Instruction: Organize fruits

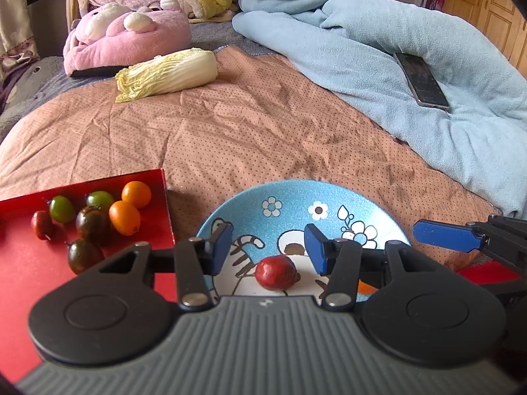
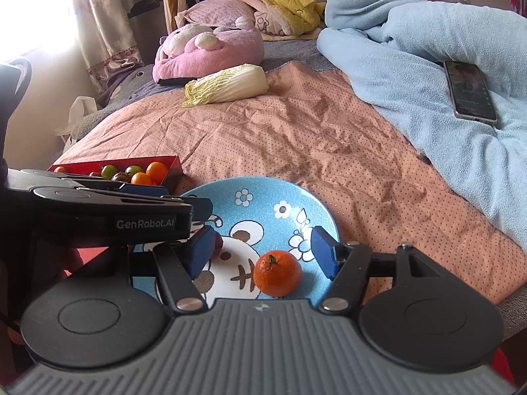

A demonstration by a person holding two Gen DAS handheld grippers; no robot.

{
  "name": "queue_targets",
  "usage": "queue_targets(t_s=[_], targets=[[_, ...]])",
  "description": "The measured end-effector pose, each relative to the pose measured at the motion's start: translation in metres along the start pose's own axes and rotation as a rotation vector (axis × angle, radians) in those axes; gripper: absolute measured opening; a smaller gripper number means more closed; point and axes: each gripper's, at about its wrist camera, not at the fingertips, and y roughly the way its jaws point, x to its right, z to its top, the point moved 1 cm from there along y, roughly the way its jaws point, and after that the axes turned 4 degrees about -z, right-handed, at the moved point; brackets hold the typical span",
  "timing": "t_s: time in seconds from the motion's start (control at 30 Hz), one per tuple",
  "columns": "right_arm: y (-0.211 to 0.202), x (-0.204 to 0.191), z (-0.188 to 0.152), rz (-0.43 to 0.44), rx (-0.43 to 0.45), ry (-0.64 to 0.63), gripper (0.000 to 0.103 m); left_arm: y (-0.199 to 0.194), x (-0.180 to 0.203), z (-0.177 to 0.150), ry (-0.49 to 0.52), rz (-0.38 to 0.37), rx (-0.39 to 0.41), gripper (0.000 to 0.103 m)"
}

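Both grippers' fingers apart, empty; right gripper (image 2: 263,250) straddles orange (image 2: 277,274), left gripper (image 1: 268,247) red fruit (image 1: 276,272), each at 6 o'clock.

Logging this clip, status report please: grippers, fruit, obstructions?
Left gripper open over the red fruit on the blue plate. Right gripper open around the tangerine, same plate. Red tray holds more fruit. Nothing blocking.
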Motion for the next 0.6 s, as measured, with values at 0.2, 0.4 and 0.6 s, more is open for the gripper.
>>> queue_targets(t_s=[0.2,0.4,0.6], targets=[[-0.012,-0.005,0.003,0.013,0.020,-0.006,0.070,-0.014,-0.011,-0.002,-0.028,0.028,0.016,0.052],[-0.021,-0.013,0.006,0.030,0.031,-0.018,0.072,-0.027,-0.019,-0.005,-0.049,0.043,0.033,0.052],[-0.027,-0.025,0.007,0.050,0.036,-0.037,0.074,-0.040,-0.029,-0.009,-0.068,0.062,0.052,0.052]])
